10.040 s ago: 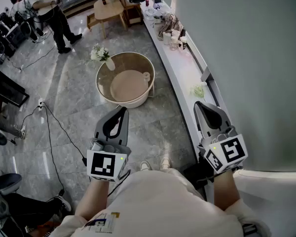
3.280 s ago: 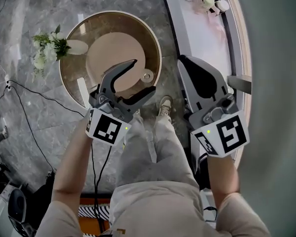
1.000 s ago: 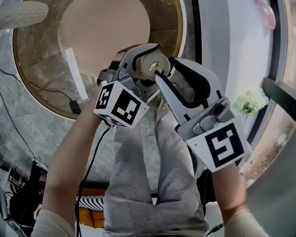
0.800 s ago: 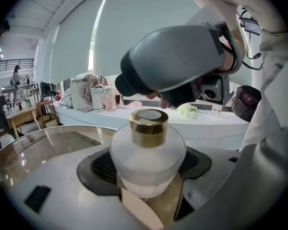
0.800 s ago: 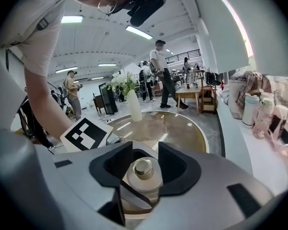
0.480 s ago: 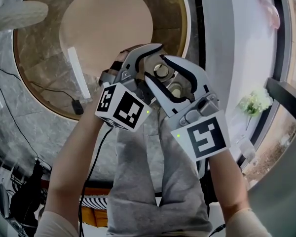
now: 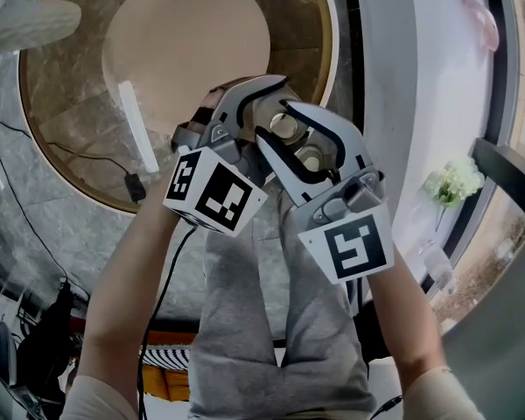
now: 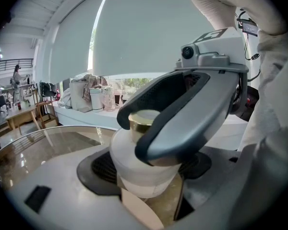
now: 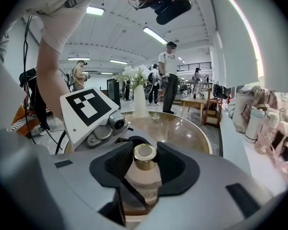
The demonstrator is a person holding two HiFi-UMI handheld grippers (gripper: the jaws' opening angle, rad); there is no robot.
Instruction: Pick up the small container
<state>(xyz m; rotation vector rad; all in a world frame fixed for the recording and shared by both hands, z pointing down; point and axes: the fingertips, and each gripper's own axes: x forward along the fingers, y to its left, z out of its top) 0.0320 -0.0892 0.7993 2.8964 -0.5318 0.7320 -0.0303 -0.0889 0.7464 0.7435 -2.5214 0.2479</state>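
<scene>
Head view, round glass table (image 7: 70, 103), marble floor (image 7: 13, 230)

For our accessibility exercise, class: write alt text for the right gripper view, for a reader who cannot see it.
A small container with a gold cap stands between the closing jaws of the right gripper. Behind it lie a round glass table with a vase of white flowers, and people standing in a large hall.

A round glass desk (image 7: 70, 138) fills the upper left, a white vase (image 7: 31, 23) at its rim; flowers (image 7: 451, 182) far right.
</scene>
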